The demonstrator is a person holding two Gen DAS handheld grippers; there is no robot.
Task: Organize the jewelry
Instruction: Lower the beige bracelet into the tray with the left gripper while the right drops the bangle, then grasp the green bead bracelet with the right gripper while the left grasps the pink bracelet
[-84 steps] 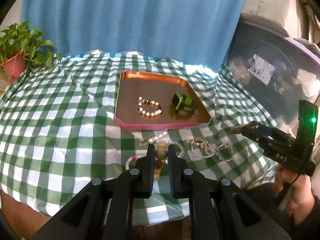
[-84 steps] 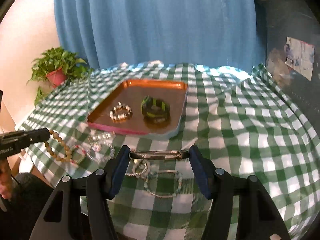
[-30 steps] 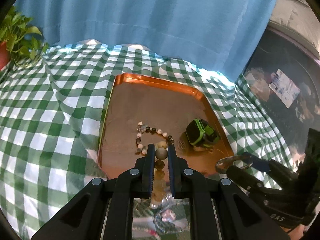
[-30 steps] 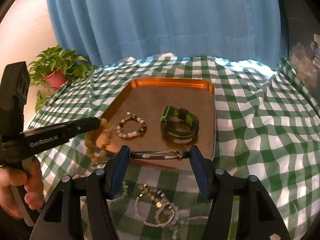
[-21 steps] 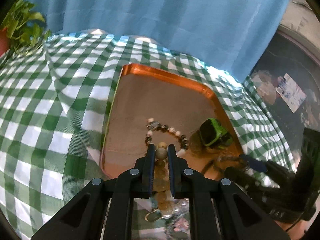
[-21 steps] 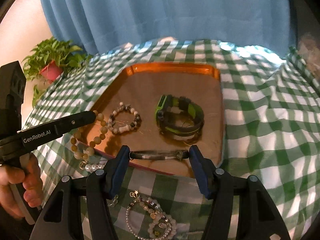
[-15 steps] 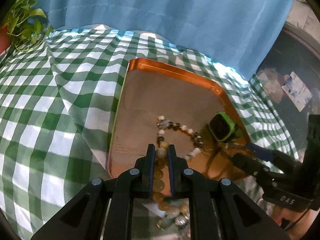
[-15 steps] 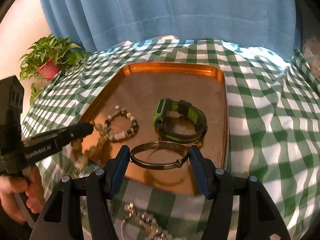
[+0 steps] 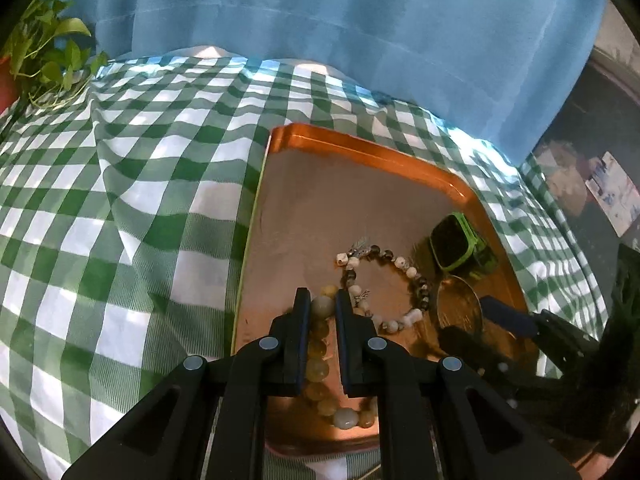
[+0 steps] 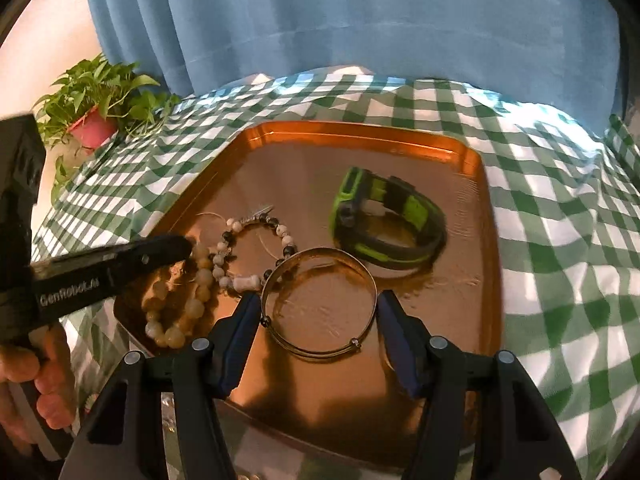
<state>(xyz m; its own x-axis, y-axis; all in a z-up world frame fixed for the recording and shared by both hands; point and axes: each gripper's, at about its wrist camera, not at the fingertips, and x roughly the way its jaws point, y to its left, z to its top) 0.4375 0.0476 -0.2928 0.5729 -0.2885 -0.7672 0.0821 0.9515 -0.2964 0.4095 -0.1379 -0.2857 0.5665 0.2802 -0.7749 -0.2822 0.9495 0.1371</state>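
A copper tray (image 9: 360, 152) (image 10: 360, 130) lies on the green checked cloth. My left gripper (image 9: 322, 300) is shut on a tan bead bracelet (image 9: 320, 360), whose loop rests on the tray's near left part (image 10: 180, 308). My right gripper (image 10: 318, 300) holds a thin metal bangle (image 10: 320, 300) across its width between its fingers, low over the tray's front. A black-and-white bead bracelet (image 9: 384, 280) (image 10: 252, 248) and a green-and-black watch (image 9: 460, 248) (image 10: 384, 224) lie in the tray.
A potted plant (image 10: 100, 120) stands at the far left on the cloth. A blue curtain (image 9: 320, 20) hangs behind the table. Dark furniture (image 9: 592, 160) stands to the right. Loose jewelry shows dimly below the tray's front edge (image 10: 168, 432).
Both grippers moved forward and down over the tray. The tan bead bracelet now rests on the tray surface. The bangle has tilted from edge-on to nearly flat, low over the tray.
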